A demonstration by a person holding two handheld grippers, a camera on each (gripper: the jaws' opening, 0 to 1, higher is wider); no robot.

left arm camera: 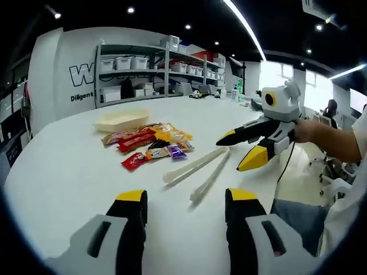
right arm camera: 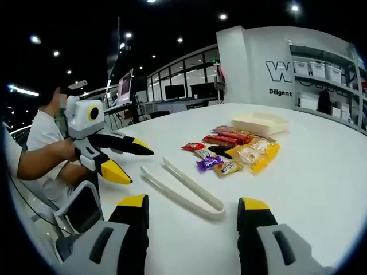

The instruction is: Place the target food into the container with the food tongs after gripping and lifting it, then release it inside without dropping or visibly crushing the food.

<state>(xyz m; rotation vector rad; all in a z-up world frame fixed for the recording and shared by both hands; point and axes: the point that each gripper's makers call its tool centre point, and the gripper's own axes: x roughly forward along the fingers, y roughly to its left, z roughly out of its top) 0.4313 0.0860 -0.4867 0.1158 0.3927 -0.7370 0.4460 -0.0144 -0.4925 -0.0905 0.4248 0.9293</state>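
White tongs [left arm camera: 198, 170] lie untouched on the table [left arm camera: 69, 166] between my two open, empty grippers — left [left arm camera: 186, 200], right [right arm camera: 192, 207] — with snacks [left arm camera: 150, 144] heaped near the tray [left arm camera: 121, 120], so gripping, lifting and placing all remain.

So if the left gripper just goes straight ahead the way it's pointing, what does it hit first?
Most likely the white plastic food tongs lying on the white table, ahead of the open left gripper; the snack packets lie further back.
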